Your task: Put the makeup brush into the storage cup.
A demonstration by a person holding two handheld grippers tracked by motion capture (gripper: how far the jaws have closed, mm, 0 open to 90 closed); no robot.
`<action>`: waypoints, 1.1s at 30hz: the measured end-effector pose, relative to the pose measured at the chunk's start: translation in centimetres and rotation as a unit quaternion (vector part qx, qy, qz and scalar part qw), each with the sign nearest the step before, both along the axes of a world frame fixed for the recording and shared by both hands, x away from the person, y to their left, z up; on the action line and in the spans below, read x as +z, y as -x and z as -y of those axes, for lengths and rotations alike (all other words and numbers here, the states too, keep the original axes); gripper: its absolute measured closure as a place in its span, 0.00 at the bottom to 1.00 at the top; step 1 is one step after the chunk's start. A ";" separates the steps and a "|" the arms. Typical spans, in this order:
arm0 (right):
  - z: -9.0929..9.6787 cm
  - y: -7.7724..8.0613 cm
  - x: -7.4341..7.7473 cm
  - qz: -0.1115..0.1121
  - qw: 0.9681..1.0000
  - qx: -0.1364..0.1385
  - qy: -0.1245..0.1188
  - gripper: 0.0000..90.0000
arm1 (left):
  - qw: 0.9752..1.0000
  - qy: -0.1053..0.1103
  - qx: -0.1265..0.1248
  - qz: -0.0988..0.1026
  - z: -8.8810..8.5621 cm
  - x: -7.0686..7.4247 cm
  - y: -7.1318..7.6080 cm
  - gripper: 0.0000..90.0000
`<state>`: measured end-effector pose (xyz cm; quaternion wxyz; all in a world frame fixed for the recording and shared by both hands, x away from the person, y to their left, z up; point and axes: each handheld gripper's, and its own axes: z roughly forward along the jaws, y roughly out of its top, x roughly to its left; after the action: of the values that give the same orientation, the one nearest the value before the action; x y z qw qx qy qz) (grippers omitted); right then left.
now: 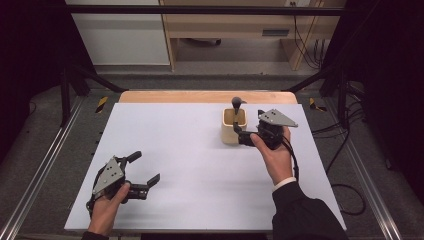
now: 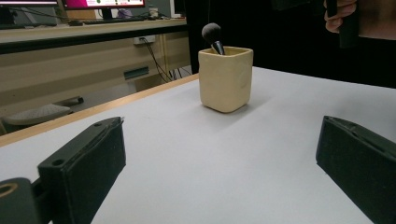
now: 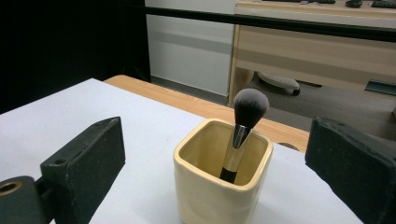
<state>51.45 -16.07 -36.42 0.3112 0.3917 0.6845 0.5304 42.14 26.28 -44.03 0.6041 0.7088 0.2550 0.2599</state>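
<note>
Brush (image 3: 243, 135) is standing in the cup (image 3: 219, 186), handle down, bristle head up and leaning on the far rim. From the high view the cup (image 1: 233, 127) sits on the far right part of the white table (image 1: 200, 165), upright.

My right gripper (image 1: 246, 136) is right next to the cup on its near-right side. In the right gripper view the jaws stand wide apart with the cup between and ahead of them, nothing clamped. I can't tell whether a jaw tip is touching the cup wall; it looks just beside it.

My left gripper (image 1: 145, 172) is parked near the front left of the table, well apart from the cup. Jaws wide open, empty. In the left gripper view the cup (image 2: 226, 78) and brush (image 2: 213, 37) are off in the distance across bare tabletop.

My read: if the job is brush into cup, the placing part looks done. Brush is in, cup upright, nothing held. What's left would be backing the right gripper off without clipping the cup or the brush head. If instead I'm going in for a pick, then it hasn't started: jaws open, no grip yet.

Nothing else on the table to deal with.
</note>
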 end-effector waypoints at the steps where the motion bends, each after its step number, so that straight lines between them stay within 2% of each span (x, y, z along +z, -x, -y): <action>1: 0.1 0.2 0.0 -0.001 1.000 0.000 0.000 0.06 | 1.000 0.000 0.000 0.000 0.0 0.0 0.0 0.01; 11: 1.7 2.0 0.0 -0.004 1.000 -0.002 -0.005 0.08 | 1.000 -0.004 0.009 0.004 -0.3 0.2 0.4 0.01; 21: 3.3 3.6 0.0 -0.001 1.000 -0.004 -0.009 0.03 | 1.000 -0.003 0.006 0.003 0.1 0.1 0.6 0.01; 25: 3.8 4.0 0.0 -0.002 1.000 -0.006 -0.015 0.03 | 1.000 -0.005 0.009 0.002 -0.1 0.1 0.6 0.01; 33: 4.9 5.5 0.0 0.001 1.000 0.000 -0.010 0.03 | 1.000 -0.005 0.014 0.005 -0.3 0.2 0.8 0.01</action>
<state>46.00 -21.00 -36.37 0.3080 0.3947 0.6789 0.5371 41.36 26.59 -43.85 0.5978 0.7073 0.2604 0.2730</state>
